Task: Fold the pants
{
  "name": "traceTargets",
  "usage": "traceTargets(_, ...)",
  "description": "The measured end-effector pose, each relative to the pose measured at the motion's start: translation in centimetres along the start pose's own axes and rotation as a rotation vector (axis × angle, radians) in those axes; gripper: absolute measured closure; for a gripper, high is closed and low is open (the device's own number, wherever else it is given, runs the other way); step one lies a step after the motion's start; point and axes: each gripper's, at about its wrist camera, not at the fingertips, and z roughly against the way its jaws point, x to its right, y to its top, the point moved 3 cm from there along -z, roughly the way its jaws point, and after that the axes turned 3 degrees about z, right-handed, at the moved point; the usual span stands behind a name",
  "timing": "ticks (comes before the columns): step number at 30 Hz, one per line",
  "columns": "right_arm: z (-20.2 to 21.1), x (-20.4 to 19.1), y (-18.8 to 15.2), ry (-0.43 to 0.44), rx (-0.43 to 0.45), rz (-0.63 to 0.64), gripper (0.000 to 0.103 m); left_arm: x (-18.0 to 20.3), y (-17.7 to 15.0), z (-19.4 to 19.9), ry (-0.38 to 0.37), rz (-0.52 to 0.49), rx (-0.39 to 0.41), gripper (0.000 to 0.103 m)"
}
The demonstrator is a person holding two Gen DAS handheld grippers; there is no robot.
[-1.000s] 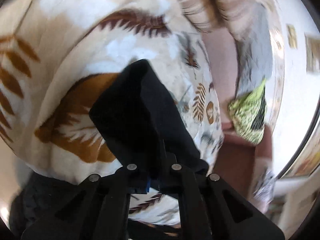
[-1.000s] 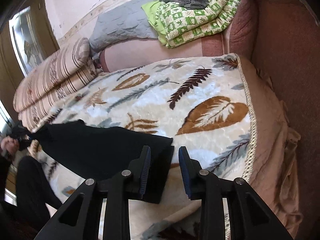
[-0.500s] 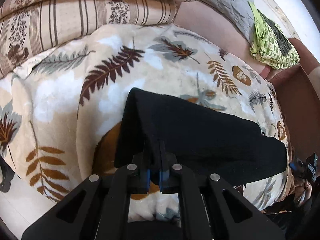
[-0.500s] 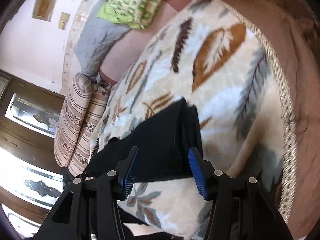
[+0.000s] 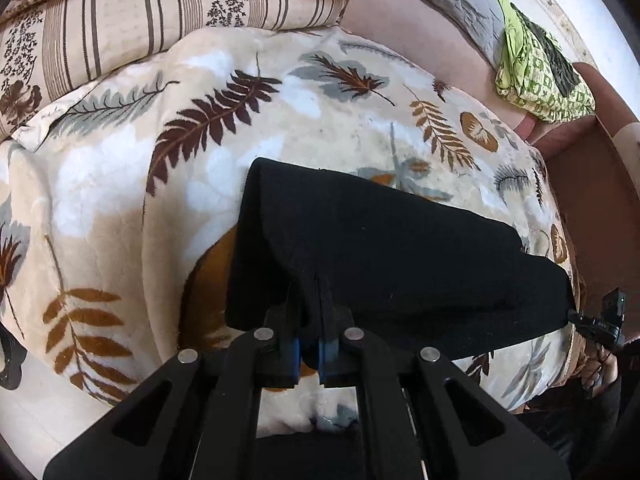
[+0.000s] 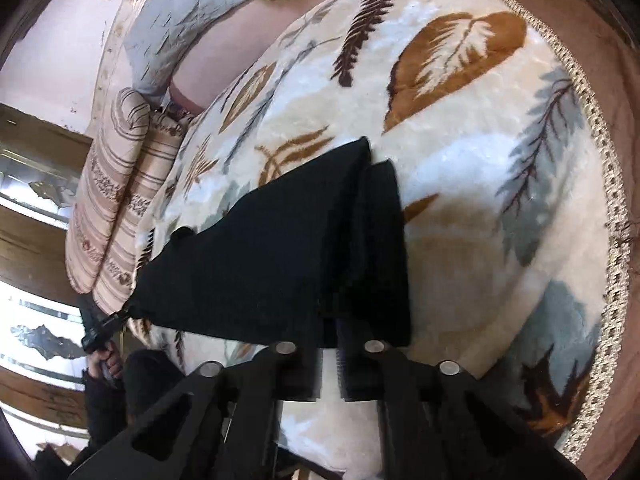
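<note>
A leaf-print blanket covers the sofa; striped cushions sit upper left, a green checked cloth upper right, pale wall behind.

Pants on the blanket at centre, left gripper at their 6 o'clock edge, pillows behind at 11 o'clock, folded cloth at 2 o'clock, right gripper at the opposite pants end

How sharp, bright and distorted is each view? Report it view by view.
Left wrist view: sharp, strong fisheye bulge; the black pants read as a featureless dark mass on the leaf-print blanket. Right wrist view: sharp at centre, tilted, bright washed-out wall at the upper left; pants equally detailless.
</note>
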Motion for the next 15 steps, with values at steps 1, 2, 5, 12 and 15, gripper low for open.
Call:
traceTargets(1,0.3,-0.4,0.0,-0.013,0.008,0.027,0.100,0.0,0.0,0.2,-0.004,-0.009,0.002,0.100)
traceTargets(2,1.1,-1.0,-0.1,0.007,0.027,0.057,0.100,-0.1,0.0,0.4,-0.012,-0.014,0.006,0.100)
traceTargets(5,3.0,-0.8,-0.8,0.030,0.060,0.081,0.100,-0.3,-0.3,0.4,0.004,-0.051,-0.005,0.100)
traceTargets(12,2.4,0.8,-1.3,-0.043,0.010,0.065,0.100,-0.7,-0.3,-1.0,0.007,-0.068,-0.023,0.100)
traceTargets(15,1.0,1.7,-1.2,-0.103,-0.038,0.046,0.100,-0.8,-0.2,-1.9,0.028,-0.087,-0.048,0.094)
